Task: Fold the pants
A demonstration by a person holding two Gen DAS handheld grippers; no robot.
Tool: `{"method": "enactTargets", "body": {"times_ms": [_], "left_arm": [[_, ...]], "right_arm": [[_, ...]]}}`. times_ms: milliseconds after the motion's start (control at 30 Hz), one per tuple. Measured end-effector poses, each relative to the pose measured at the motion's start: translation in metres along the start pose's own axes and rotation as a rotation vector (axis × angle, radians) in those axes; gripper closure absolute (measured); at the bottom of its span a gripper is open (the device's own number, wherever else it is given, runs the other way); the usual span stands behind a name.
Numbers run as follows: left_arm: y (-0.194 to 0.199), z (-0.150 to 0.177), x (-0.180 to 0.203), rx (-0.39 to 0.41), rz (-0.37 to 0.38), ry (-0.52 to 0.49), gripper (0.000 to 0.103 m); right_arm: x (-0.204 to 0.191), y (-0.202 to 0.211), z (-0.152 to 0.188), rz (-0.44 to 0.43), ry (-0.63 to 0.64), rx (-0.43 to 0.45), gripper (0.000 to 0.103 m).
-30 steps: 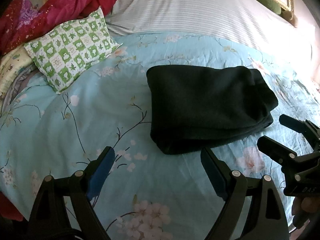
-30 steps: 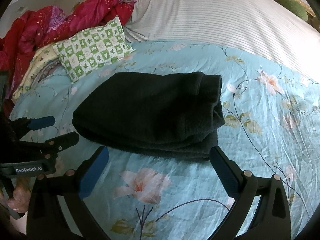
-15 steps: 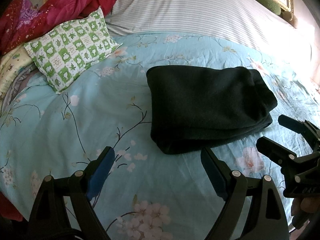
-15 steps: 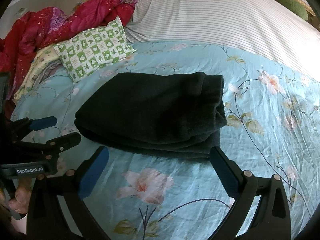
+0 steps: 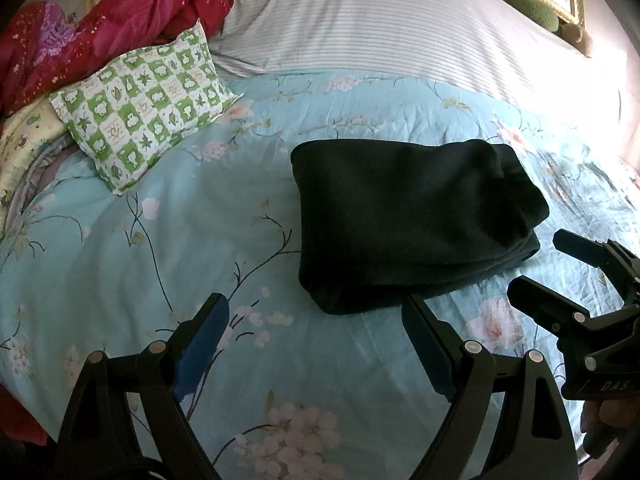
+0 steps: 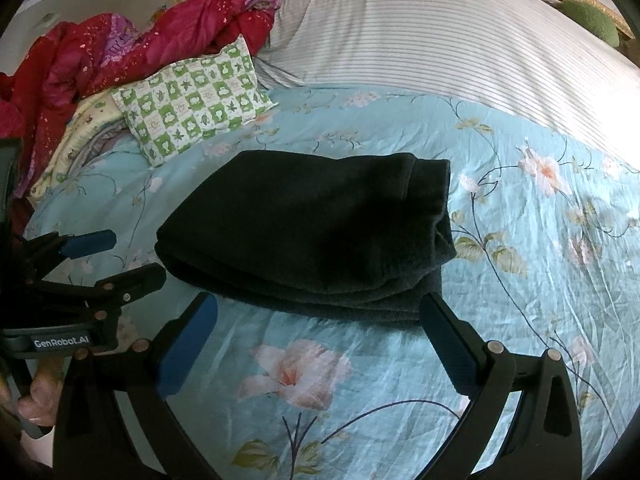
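- Holding my left black two-finger gripper with blue pads [image 5: 314, 320] spread wide over the light blue floral bedspread [image 5: 200, 240], nothing between its fingers, just short of the near edge of the dark folded fleece pants [image 5: 408, 220].
- My right black two-finger gripper with blue pads [image 6: 320, 312] is spread just as wide and empty; its right fingertip sits right at the near edge of the pants, though I cannot tell whether it touches the cloth.
- Each gripper shows in the other's view, one off either near corner of the pants: the right one [image 5: 548, 268] in the left wrist view, the left one [image 6: 120, 256] in the right wrist view, both with fingers apart.
- The pants [image 6: 308, 232] lie flat on the bedspread as a stacked, layered bundle.
- Beyond the pants to the left rests a green-and-white checked pillow [image 5: 148, 108], apart from them.
- Behind that pillow is a heap of crumpled red patterned fabric [image 5: 100, 36].
- Farthest back, beyond the pants, stretches a white-and-grey striped cover [image 5: 400, 28].
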State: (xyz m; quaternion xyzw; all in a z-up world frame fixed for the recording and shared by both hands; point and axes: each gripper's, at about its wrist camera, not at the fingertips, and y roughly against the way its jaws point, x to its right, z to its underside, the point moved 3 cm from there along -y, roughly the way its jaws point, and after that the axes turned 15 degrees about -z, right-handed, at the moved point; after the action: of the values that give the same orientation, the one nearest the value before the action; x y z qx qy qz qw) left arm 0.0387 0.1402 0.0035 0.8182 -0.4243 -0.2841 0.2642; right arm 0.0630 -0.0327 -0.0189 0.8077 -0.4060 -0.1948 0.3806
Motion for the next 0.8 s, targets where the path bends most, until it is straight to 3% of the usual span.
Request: {"method": "enactTargets", "body": {"times_ms": [800], "left_arm": [[0.0045, -0.003, 0.0003, 0.013, 0.005, 0.0, 0.014]], "right_arm": [[0.0, 0.0019, -0.0048, -0.005, 0.005, 0.001, 0.002]]}}
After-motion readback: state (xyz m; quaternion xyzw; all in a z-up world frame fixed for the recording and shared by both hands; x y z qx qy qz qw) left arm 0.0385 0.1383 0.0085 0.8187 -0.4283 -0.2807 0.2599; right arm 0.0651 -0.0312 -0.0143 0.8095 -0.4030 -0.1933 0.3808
